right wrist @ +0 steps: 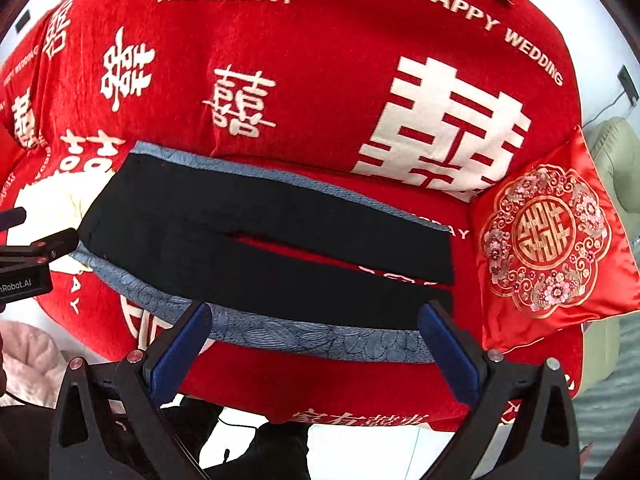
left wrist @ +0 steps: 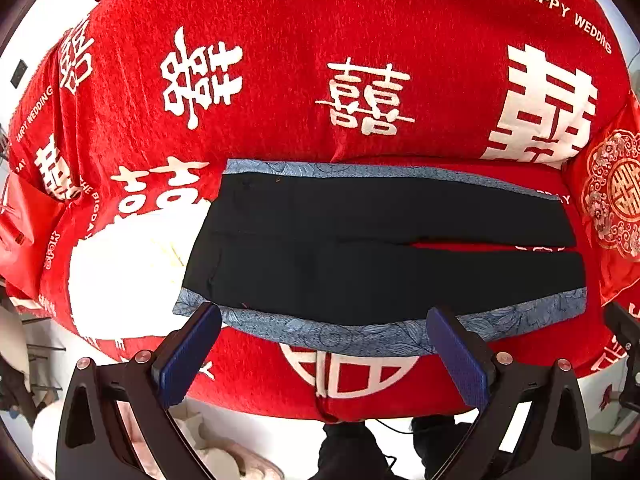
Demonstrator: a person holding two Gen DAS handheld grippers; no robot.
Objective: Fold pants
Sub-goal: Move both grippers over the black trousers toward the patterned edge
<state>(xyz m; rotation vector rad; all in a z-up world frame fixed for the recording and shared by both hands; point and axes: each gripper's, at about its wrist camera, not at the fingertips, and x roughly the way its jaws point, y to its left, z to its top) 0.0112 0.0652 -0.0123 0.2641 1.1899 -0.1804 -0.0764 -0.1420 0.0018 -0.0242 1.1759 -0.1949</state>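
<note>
Black pants (left wrist: pixel 376 240) lie flat on a red blanket (left wrist: pixel 320 40) printed with white double-happiness characters and the words "THE BIGDAY" and "HAPPY WEDDING". The garment runs left to right, waist end at the left, 2 legs reaching to the right with a narrow slit of red showing between them. A blue patterned band (left wrist: pixel 340 334) runs along the near edge of the pants and a second, thinner one along the far edge.

Left gripper (left wrist: pixel 324 356): released, jaws spread wide, nothing between them. Both blue pads (left wrist: pixel 188 360) stand over the near blue band, above the waist half of the pants. Whether the tips touch the cloth cannot be told.

Right gripper (right wrist: pixel 314 354): released, jaws at full spread, nothing between them. Its pads (right wrist: pixel 450 356) frame the near blue band toward the leg ends; in the right wrist view the cuffs end just beyond the right finger. Contact with the cloth cannot be told here either.

A red satin cushion (right wrist: pixel 548 240) with a gold and pink floral medallion sits on the blanket just right of the leg cuffs, apart from them. In the right wrist view, part of the left gripper's black body shows at the far left edge, beside the waist end of the pants.
</note>
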